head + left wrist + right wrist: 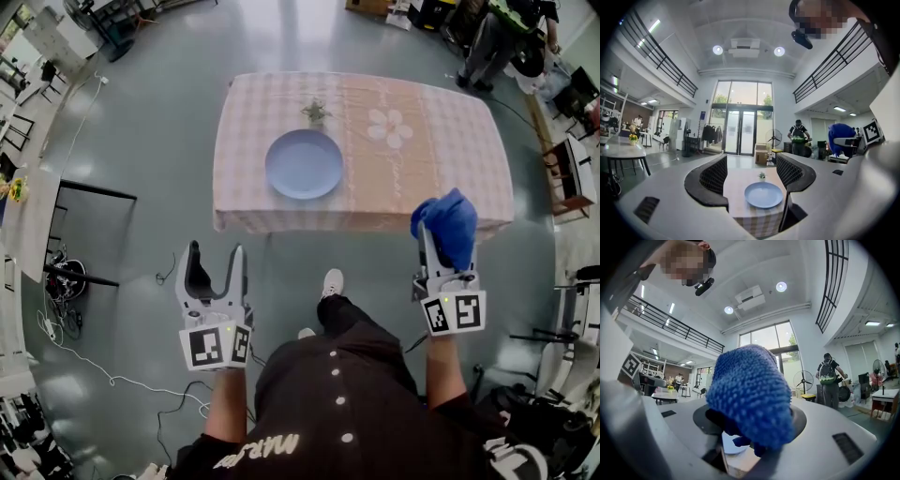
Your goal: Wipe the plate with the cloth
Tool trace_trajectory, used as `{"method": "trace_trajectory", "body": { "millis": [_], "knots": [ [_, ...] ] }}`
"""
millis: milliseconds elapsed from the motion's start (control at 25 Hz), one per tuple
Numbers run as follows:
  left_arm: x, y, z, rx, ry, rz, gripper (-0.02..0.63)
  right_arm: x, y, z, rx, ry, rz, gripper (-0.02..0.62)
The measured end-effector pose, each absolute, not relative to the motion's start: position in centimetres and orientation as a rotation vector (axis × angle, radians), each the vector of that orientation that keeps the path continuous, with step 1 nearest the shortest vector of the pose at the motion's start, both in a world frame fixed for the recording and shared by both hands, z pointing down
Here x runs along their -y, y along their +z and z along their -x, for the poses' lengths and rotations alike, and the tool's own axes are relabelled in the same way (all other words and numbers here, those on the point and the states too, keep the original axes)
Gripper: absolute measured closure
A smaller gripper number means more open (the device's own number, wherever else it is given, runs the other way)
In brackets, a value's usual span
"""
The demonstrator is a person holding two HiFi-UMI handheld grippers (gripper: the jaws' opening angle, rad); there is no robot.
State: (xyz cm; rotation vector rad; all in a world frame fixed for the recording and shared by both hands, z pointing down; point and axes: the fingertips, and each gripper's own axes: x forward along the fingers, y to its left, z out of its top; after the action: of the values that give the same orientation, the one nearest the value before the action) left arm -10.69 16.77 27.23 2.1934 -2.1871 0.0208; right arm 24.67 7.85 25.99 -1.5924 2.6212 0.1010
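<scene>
Gripping a bunched blue microfibre cloth (447,223) between its jaws, the right gripper (448,247) hung short of the pink-checked draped table (450,141). A round pale-blue plate (304,163) lay near the table's middle, just beside a small green plant (316,112) and well apart from the cloth. The left gripper (216,253) stood with jaws wide apart, nothing between them.

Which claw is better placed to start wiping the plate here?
Right. The right claw is shut on the blue cloth, while the left claw is open and empty. Both hang short of the table, away from the plate.
</scene>
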Motion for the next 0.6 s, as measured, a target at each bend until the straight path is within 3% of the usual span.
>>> {"method": "trace_trajectory", "body": {
  "millis": [600],
  "knots": [
    [-10.6, 26.0, 11.0, 2.226, 0.009, -2.17, 0.288, -0.6, 24.8, -23.8, -2.635, 0.113, 1.541, 0.397]
  ]
}}
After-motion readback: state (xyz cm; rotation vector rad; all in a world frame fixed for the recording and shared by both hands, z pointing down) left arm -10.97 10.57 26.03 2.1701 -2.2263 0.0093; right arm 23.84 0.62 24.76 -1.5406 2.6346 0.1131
